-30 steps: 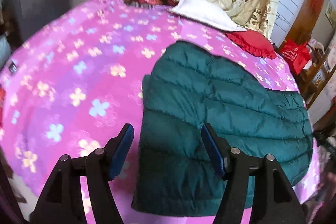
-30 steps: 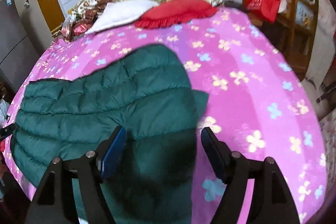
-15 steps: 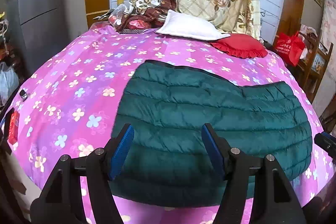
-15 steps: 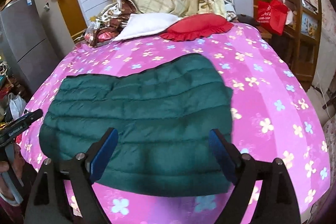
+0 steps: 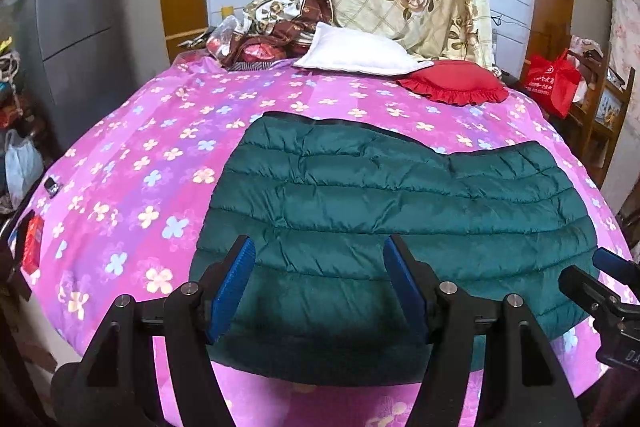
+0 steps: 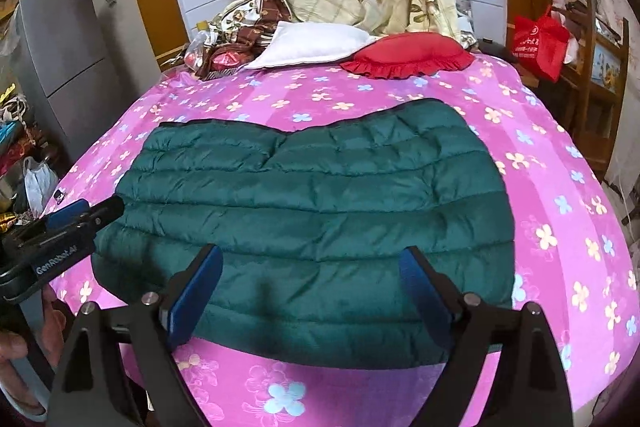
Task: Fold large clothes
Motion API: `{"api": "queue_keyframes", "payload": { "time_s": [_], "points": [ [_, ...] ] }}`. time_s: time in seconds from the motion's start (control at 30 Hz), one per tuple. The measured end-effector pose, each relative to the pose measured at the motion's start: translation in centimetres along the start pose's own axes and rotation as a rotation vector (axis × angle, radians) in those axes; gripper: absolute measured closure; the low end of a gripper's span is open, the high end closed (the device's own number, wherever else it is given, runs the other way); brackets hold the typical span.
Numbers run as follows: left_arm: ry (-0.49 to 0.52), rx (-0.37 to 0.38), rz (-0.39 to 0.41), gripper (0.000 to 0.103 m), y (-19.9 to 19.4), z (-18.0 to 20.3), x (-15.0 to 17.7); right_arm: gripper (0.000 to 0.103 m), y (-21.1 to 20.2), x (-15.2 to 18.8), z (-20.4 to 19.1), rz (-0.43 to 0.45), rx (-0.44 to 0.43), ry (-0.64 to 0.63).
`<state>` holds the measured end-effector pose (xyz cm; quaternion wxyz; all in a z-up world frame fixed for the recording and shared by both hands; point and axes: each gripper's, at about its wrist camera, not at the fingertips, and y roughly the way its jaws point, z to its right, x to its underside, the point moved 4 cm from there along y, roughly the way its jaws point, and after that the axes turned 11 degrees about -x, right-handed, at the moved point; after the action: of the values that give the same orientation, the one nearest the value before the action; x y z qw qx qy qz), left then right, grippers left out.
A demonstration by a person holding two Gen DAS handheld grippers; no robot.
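Tongs (image 5: 318, 281) pulled back, "GenRobot.AI" label (image 6: 56, 261)

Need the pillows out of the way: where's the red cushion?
In both views the red cushion lies at the bed's far end, right of the white pillow, beyond the green jacket.

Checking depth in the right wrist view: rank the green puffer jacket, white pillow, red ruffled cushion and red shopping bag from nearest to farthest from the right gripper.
From the right gripper:
1. Green puffer jacket, lying flat straight ahead on the bedspread.
2. Red ruffled cushion, far end of the bed, slightly right.
3. White pillow, beside the cushion, slightly left; too close to the cushion to rank firmly.
4. Red shopping bag, off the bed, far right.
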<state>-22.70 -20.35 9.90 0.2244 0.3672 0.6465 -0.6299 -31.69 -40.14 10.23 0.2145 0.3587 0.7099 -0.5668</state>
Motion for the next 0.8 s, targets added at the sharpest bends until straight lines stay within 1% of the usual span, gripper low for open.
{"api": "queue_keyframes", "payload": {
  "time_s": [0.3, 0.43, 0.8],
  "points": [
    [0.012, -0.009, 0.012, 0.045, -0.1, 0.6, 0.1, 0.01, 0.1, -0.1, -0.7, 0.007, 0.025, -0.038],
    [0.027, -0.024, 0.024, 0.045, -0.2, 0.9, 0.2, 0.01, 0.2, -0.2, -0.9, 0.012, 0.033, -0.046],
    [0.016, -0.025, 0.011, 0.045, 0.2, 1.1, 0.5, 0.008, 0.7, 0.0, -0.4, 0.018, 0.042, -0.037]
  ]
}}
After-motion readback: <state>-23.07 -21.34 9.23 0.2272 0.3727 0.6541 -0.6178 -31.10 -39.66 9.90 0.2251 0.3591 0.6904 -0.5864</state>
